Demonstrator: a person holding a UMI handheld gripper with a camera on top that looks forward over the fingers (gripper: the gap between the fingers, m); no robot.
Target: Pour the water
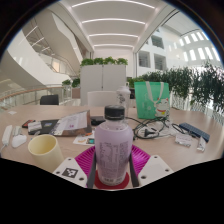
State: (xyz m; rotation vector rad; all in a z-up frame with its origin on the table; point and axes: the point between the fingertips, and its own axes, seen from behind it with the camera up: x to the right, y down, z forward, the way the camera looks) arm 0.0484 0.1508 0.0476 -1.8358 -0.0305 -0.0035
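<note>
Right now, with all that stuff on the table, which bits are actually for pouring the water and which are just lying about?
For the job:
- water bottle, held between the gripper fingers
- yellowish cup, beside the bottle, probably the pouring target

Just lying about:
- green bag beyond the bottle
- magazine
- black cables
- white mouse

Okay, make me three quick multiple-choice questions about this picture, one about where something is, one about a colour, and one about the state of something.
1. Where is the cup?
A. beside the bottle, near one finger
B. on the bottle
C. inside the green bag

2. What colour are the gripper pads?
A. blue
B. pink
C. white

3. The bottle is:
A. lying down
B. upright between the fingers
C. upside down

Answers: 1 A, the cup stands on the table beside the bottle. 2 B, pink shows either side of the bottle. 3 B, its cap points up.
</note>
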